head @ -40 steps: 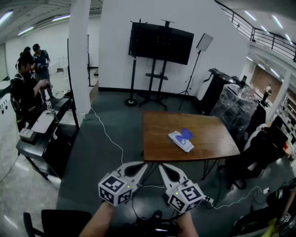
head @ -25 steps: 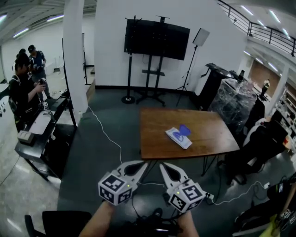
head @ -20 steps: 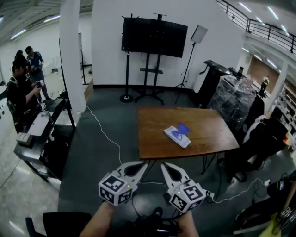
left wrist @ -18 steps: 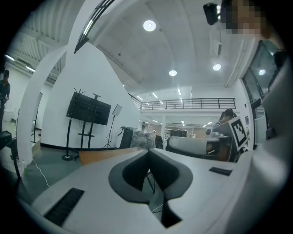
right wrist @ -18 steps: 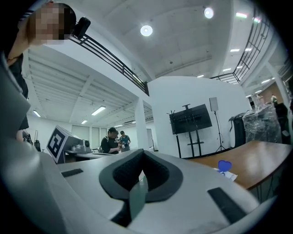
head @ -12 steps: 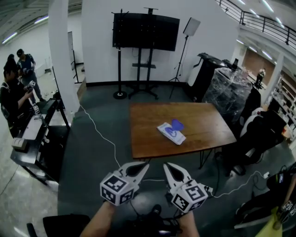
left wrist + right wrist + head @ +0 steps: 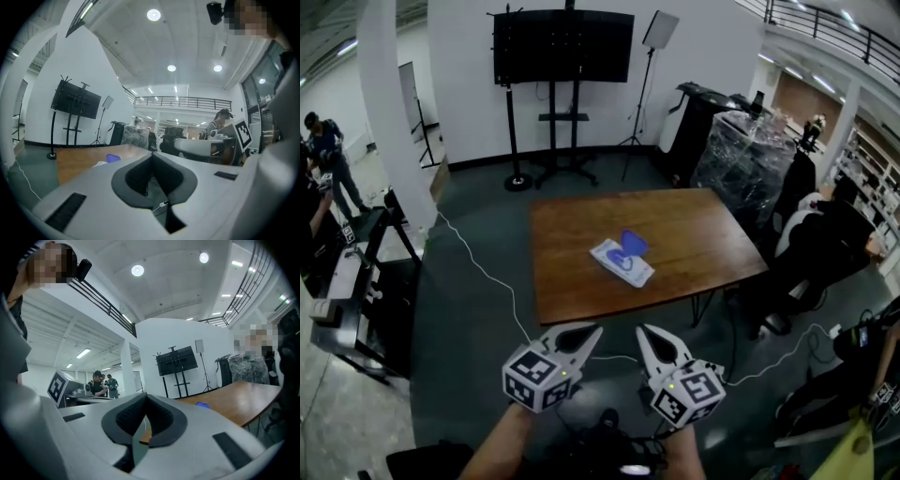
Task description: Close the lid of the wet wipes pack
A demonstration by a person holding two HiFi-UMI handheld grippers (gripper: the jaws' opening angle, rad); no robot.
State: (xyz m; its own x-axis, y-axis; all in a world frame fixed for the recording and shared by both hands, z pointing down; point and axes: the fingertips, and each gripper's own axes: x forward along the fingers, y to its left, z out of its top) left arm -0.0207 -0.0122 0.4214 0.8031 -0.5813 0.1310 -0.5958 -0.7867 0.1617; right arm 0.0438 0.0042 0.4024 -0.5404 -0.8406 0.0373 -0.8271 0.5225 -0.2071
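Both claws, left gripper (image 7: 584, 334) and right gripper (image 7: 649, 337), were clenched empty; the wet wipes pack (image 7: 622, 263) lay well ahead, between them, on the table (image 7: 694, 234), its blue lid (image 7: 630, 244) raised on the far side.

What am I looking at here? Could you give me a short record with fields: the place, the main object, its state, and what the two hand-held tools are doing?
Place: large indoor hall, with a wooden table and a screen on a stand behind it
Main object: wet wipes pack, lying on the table
Lid: blue, standing open
Left gripper: jaws together, empty, well short of the table
Right gripper: jaws together, empty, beside the left one
Task status: lid not yet closed
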